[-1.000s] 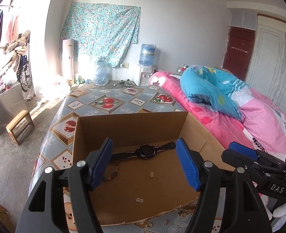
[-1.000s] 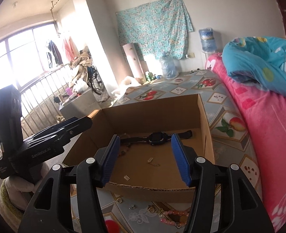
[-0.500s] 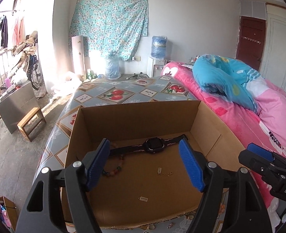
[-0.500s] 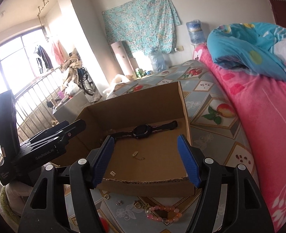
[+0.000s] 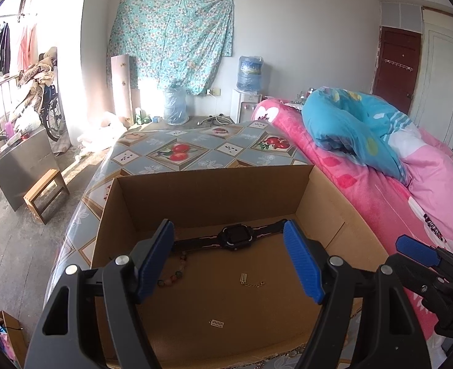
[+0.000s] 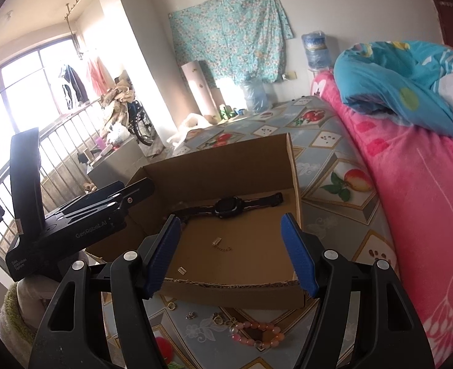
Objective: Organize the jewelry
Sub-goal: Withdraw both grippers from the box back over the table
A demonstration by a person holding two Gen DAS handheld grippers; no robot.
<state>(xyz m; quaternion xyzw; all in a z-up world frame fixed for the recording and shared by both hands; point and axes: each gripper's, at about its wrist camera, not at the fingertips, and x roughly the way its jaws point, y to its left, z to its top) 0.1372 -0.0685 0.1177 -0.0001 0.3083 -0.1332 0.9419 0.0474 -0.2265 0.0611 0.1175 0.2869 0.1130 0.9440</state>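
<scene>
At the far left of the right wrist view, the left gripper [image 6: 128, 193] shows as a black body reaching over the left wall of the shallow brown cardboard box [image 5: 214, 193]. Seen through its own camera, the left gripper [image 5: 229, 258] hangs above the box with its blue-padded jaws spread wide and nothing between the pads. Just beside its left pad, on the box floor, lies a multicoloured beaded bracelet [image 5: 172, 276]. Beyond the fingertips, along the far wall, a black wristwatch with a dark strap [image 5: 234, 236] lies flat. Nearer, between the two pads in the view, rests a small gold chain with a tag [image 5: 251, 281], and closer still a tiny gold rectangular charm [image 5: 216, 323].

The right gripper [image 6: 231, 253] is held over the box's torn near edge, jaws likewise wide apart and empty. Below it, outside the box on the fruit-patterned tablecloth [image 6: 343, 196], lie a gold ring [image 6: 171, 306], two small metal trinkets [image 6: 190, 315] and a pink beaded bracelet [image 6: 255, 335]. To the right runs a pink blanket [image 6: 417, 203].
</scene>
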